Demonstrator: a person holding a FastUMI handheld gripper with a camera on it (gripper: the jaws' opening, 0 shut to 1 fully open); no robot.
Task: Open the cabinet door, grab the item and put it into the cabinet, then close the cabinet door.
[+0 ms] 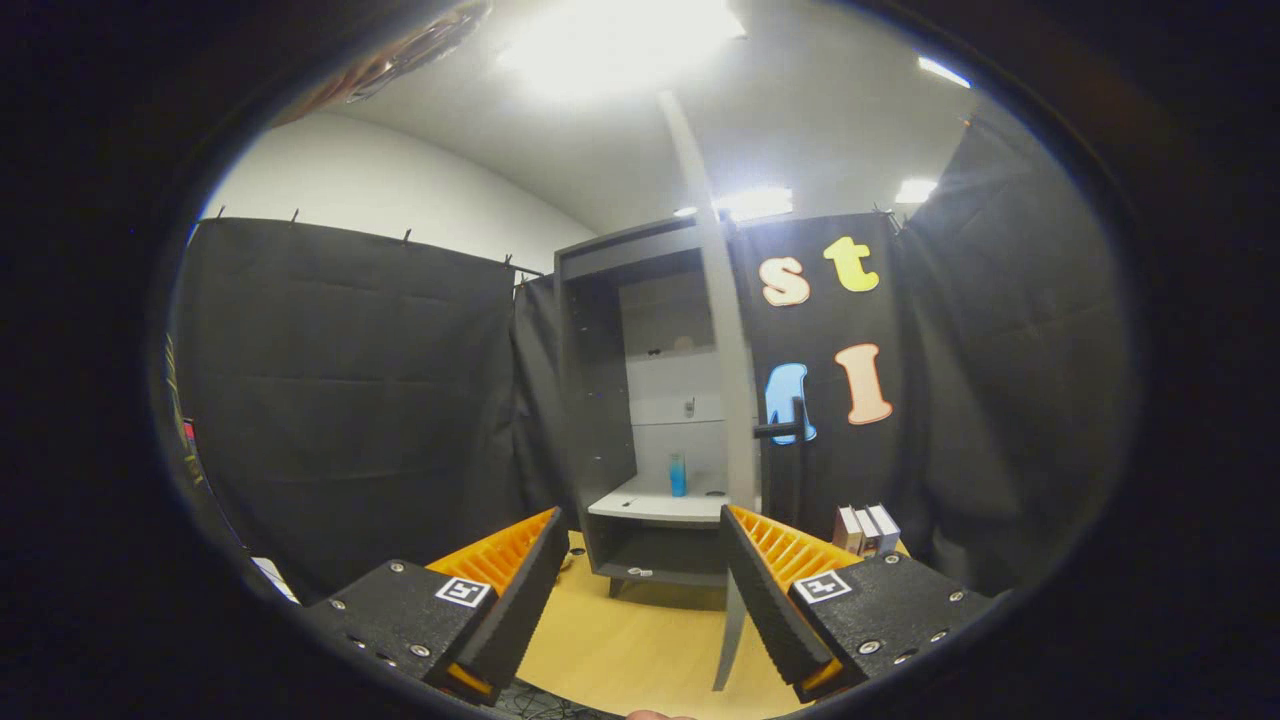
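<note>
On the cabinet's (590, 400) pale shelf (650, 500), near its front edge, stands a small blue bottle (678, 474), upright, apparently already stowed. Door (725, 400) swung open, seen edge-on, with dark handle (785, 430) projecting on its far side. Gripper (640, 590) fingers spread apart, holding nothing, well short of the cabinet above the wooden tabletop (640, 650). Judged: door light, stiff, free-swinging; best taken at the handle or pushed along its outer edge. Bottle likely light, smooth, easily toppled.
</note>
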